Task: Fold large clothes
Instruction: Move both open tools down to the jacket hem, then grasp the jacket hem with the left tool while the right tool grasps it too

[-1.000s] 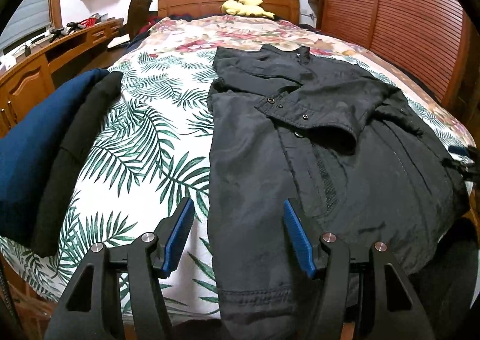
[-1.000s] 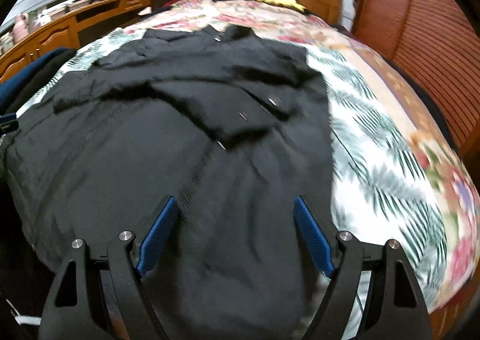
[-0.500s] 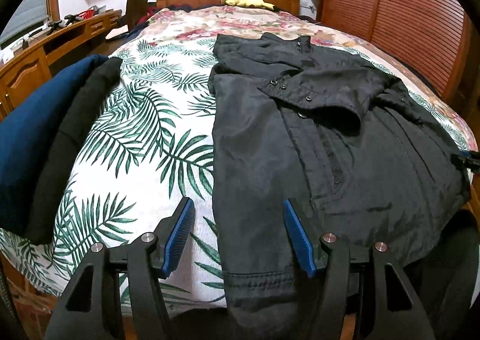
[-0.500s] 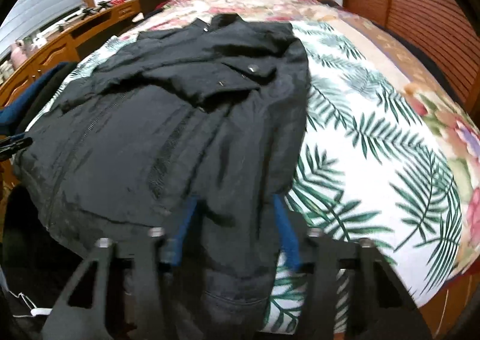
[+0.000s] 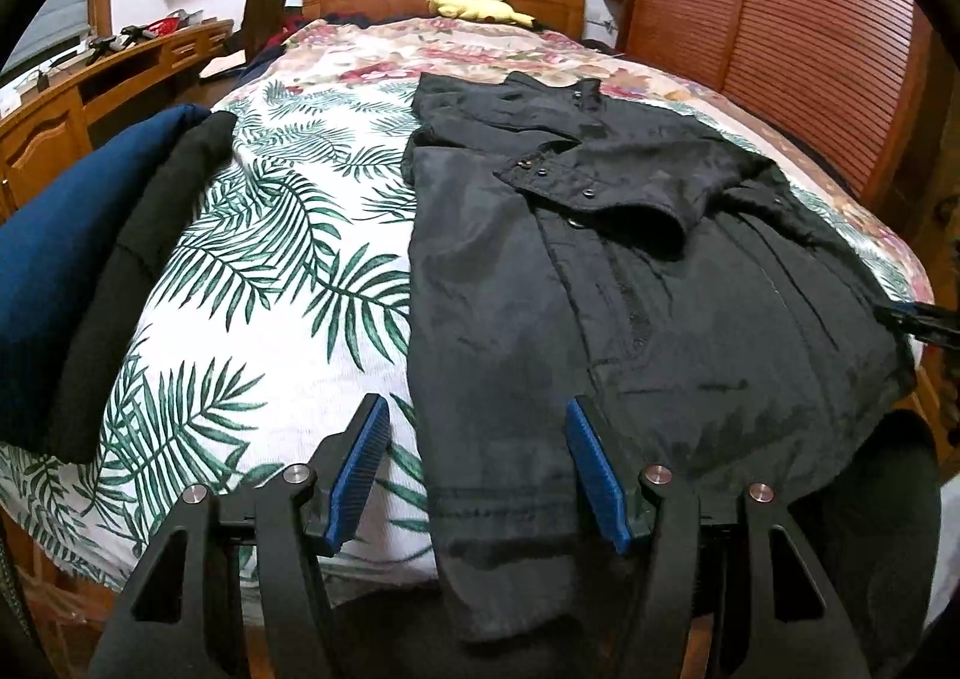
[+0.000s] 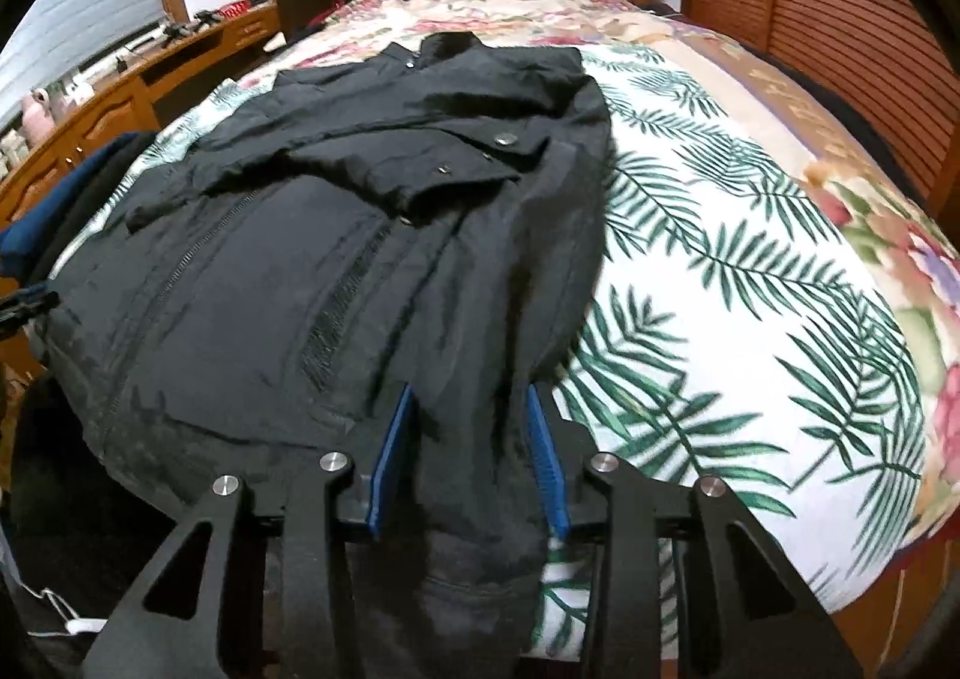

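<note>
A large black jacket lies spread on the bed, collar toward the headboard, a sleeve folded across its chest. Its hem hangs over the near edge. My left gripper is open at the jacket's near left hem corner, blue pads either side of the cloth edge. In the right wrist view the jacket fills the left half. My right gripper has narrowed around the near right hem corner, with bunched cloth between its pads; a gap remains.
The bed has a palm-leaf cover. A folded navy and black pile lies on the bed's left side. A yellow plush sits by the wooden headboard. A wooden desk stands left, slatted wardrobe doors right.
My right gripper moved down to the jacket's right hem corner and narrowed its jaws around the cloth. My left gripper stayed open and shifted only slightly toward the left hem corner.
</note>
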The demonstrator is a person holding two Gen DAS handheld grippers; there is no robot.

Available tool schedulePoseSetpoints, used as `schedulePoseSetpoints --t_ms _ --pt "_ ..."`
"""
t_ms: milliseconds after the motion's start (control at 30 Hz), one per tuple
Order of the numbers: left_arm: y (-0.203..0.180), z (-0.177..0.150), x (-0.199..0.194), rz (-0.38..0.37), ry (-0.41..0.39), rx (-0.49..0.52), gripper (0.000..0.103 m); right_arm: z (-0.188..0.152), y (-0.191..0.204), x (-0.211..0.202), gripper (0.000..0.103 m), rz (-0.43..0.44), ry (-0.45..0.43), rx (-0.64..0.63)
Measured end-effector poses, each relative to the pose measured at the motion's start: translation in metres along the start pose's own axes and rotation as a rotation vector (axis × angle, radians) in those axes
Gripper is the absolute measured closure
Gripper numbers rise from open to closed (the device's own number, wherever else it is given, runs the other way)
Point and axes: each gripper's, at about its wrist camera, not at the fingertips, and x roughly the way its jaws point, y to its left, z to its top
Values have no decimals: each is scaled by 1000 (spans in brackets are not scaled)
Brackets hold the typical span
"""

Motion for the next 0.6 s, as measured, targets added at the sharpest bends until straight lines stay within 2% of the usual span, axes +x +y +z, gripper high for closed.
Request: schedulePoseSetpoints --t_ms 67,333,400,500,600 --pt "1 -4 -2 -16 7 -3 53 -3 -3 -1 54 -14 8 7" --pt "5 -12 -2 -29 18 -17 53 -9 -7 0 53 10 27 39" --pt "2 -11 -2 -36 16 -17 56 -7 -3 -3 61 36 7 27" --pt "-2 -11 -2 -30 15 -10 56 -4 15 -16 62 54 -60 -42" --pt "-2 -10 -1 -31 15 -13 56 -2 23 -14 62 39 -43 -59"
